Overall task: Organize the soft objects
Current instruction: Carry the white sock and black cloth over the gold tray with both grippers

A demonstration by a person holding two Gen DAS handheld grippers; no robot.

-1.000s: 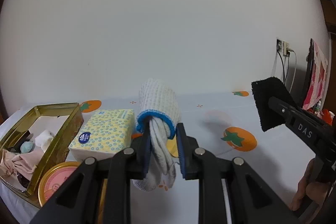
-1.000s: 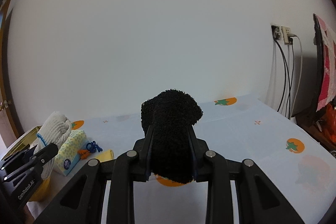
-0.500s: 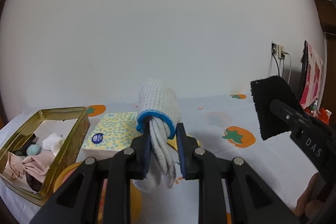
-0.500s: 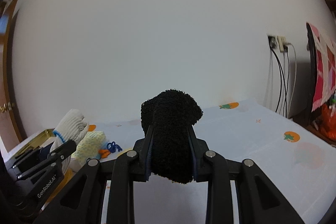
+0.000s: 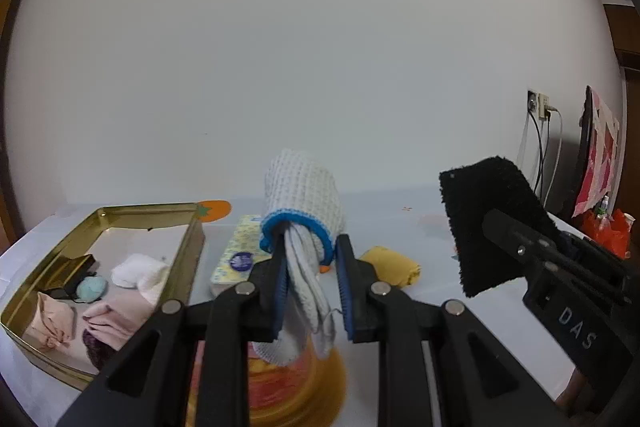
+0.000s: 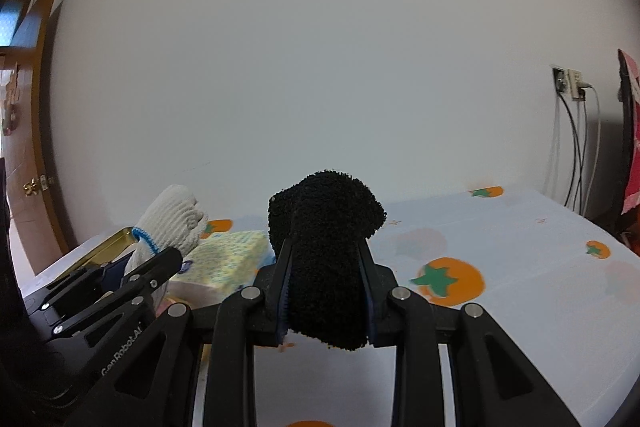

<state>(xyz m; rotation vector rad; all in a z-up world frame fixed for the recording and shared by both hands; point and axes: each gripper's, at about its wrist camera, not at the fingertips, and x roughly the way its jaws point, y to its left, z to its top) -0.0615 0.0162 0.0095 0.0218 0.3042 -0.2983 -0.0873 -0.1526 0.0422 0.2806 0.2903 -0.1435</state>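
My left gripper (image 5: 312, 291) is shut on a white knit glove with a blue cuff (image 5: 302, 195), held above the table. The glove also shows in the right wrist view (image 6: 172, 223), left of centre. My right gripper (image 6: 326, 303) is shut on a black fuzzy sock (image 6: 324, 227), also held in the air; the sock shows in the left wrist view (image 5: 488, 215) at the right. A gold tin (image 5: 192, 247) at the left holds several soft items: pink cloth (image 5: 120, 315), a white sock (image 5: 140, 271), a teal ball (image 5: 92, 287).
A yellow patterned tissue pack (image 5: 240, 255) lies beside the tin. A yellow cloth (image 5: 392, 263) lies past my left fingers. A round orange lid (image 5: 296, 383) sits under the left gripper. The tablecloth (image 6: 520, 267) has orange fruit prints. Cables hang at the right wall (image 6: 572, 155).
Both grippers have risen and tilted, still holding their items. In the left view the tin and tissue pack shifted right and nearer; the right gripper drew closer to the left one.
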